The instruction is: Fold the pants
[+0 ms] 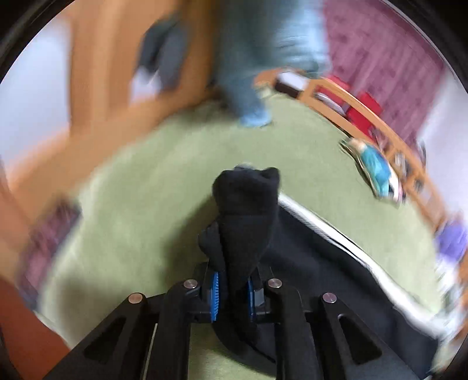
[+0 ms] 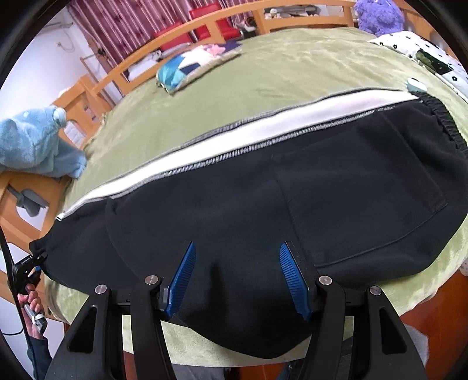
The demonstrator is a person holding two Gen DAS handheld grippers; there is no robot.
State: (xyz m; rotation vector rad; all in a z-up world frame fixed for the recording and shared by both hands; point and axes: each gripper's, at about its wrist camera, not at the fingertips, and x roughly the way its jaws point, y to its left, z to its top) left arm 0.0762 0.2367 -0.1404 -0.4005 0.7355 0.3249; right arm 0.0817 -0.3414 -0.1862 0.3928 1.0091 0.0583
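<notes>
Black pants (image 2: 263, 187) with a white side stripe (image 2: 222, 131) lie lengthwise across a green bed cover (image 2: 263, 76), waistband at the right. My left gripper (image 1: 232, 289) is shut on a bunched black cuff end of the pants (image 1: 248, 210) and holds it raised; the view is motion-blurred. In the right wrist view the left gripper (image 2: 27, 267) shows at the pants' far left end. My right gripper (image 2: 237, 263) is open, its blue pads (image 2: 182, 274) apart just over the near edge of the pants at mid-length.
A light blue plush garment (image 2: 35, 143) lies on the wooden bed frame (image 2: 87, 96) at left. A blue patterned cushion (image 2: 175, 73), a purple plush toy (image 2: 377, 14) and a black-and-white pillow (image 2: 424, 55) lie on the far side. Red chairs (image 2: 210, 26) stand behind.
</notes>
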